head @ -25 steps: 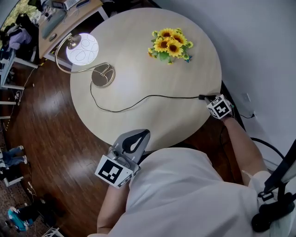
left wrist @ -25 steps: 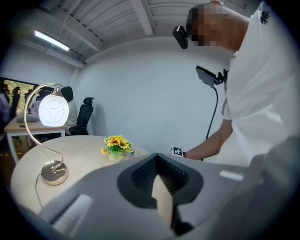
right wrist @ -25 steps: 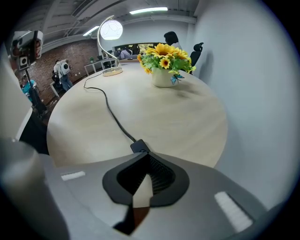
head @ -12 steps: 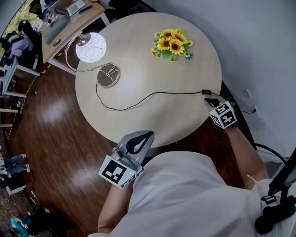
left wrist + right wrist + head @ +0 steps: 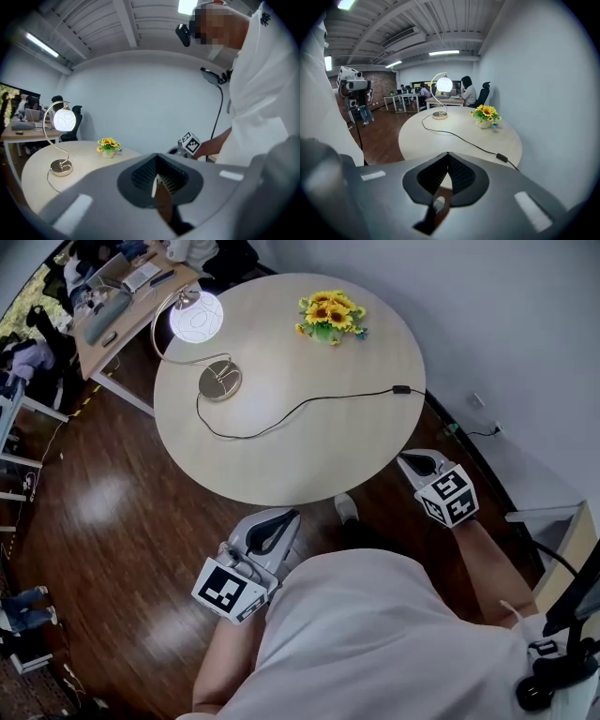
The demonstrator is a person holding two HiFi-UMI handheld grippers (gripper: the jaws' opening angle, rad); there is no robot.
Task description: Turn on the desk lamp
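White desk lamp globe (image 5: 197,317) glows far ahead of my tongs: switching seems done.
Left tongs (image 5: 286,518) and right tongs (image 5: 411,461) are closed, empty; I would only rest.

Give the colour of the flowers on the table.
Yellow flowers with dark centres, best seen in the right gripper view.

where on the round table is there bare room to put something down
Widest free patch: the near half of the table, between the cord and the near rim. A smaller one lies beyond the cord, between lamp and flowers. Crowded: the far left by the lamp, the far rim at the flowers, the switch at the right rim.
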